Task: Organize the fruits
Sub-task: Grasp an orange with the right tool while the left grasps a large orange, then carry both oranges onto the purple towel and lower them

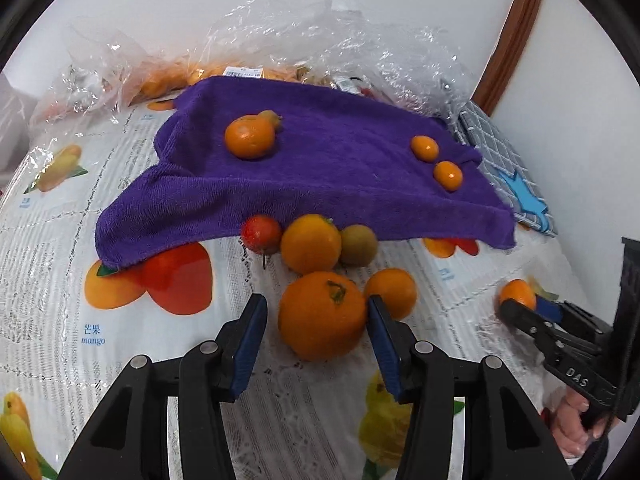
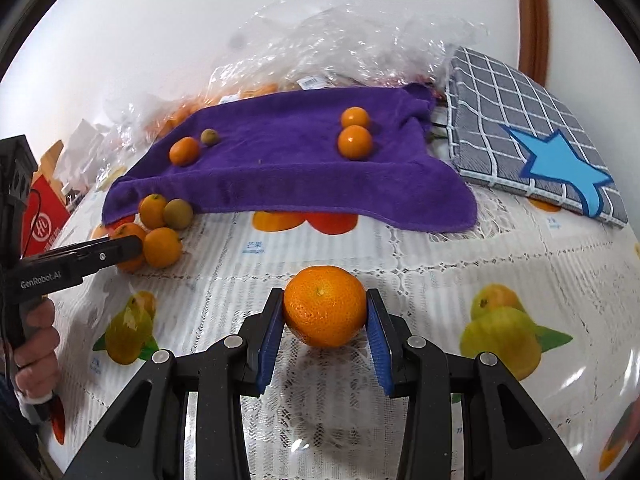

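A purple towel lies on the table with one tangerine at its left and two small oranges at its right. A cluster of fruit lies in front of it: a red fruit, oranges and a greenish fruit. My left gripper is open around a large orange; its right pad touches it, the left pad stands apart. My right gripper is shut on a tangerine held just above the tablecloth, also seen in the left wrist view.
Clear plastic bags with more fruit lie behind the towel against the wall. A grey checked cushion with a blue star sits at the right. A red box stands at the far left. The tablecloth has fruit prints.
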Available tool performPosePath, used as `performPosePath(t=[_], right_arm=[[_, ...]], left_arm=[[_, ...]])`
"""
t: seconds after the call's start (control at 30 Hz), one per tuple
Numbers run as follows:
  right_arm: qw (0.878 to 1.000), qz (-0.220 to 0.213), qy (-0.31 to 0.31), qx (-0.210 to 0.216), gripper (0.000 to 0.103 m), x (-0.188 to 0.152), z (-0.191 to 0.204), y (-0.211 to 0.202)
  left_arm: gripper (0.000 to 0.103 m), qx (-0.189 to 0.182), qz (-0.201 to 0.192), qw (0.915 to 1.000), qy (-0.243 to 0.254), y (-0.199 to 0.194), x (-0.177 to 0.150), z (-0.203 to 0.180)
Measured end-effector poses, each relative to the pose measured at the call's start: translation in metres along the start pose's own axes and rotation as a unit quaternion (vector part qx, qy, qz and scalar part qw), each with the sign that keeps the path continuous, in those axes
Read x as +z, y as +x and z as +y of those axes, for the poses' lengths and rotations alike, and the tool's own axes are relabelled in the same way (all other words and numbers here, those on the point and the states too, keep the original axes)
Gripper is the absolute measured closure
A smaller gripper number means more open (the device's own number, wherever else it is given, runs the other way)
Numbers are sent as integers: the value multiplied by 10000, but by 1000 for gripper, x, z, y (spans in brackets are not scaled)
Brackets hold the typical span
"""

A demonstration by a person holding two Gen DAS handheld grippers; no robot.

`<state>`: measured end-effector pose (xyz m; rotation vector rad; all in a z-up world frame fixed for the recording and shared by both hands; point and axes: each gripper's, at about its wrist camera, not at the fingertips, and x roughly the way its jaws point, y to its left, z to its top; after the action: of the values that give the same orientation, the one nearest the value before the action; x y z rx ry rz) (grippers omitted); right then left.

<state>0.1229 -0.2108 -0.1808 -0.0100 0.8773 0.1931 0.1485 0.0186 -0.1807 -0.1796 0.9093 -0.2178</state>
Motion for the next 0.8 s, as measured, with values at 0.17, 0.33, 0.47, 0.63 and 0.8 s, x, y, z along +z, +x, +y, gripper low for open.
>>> performPosePath(t=[0.17, 0.33, 0.47, 0.63, 0.8], right_arm=[[9999, 126, -49, 9, 63, 0, 3, 5], [9999, 142, -34, 43, 62, 1, 2, 7], [9999, 131, -64, -14, 63, 0, 4, 7], [10000, 34, -3, -3, 63, -1, 2, 3], [9997, -121, 167, 98, 63, -1, -4, -4]], left_arm=[[60, 29, -94, 9999, 73, 0, -1, -2], [63, -306, -178, 9992, -165, -4, -4, 7], [63, -485, -436, 9970, -409, -13, -6, 16], [63, -540, -672, 9949, -514, -22, -9, 20], [63, -552, -804, 9943, -421, -28, -10, 19]])
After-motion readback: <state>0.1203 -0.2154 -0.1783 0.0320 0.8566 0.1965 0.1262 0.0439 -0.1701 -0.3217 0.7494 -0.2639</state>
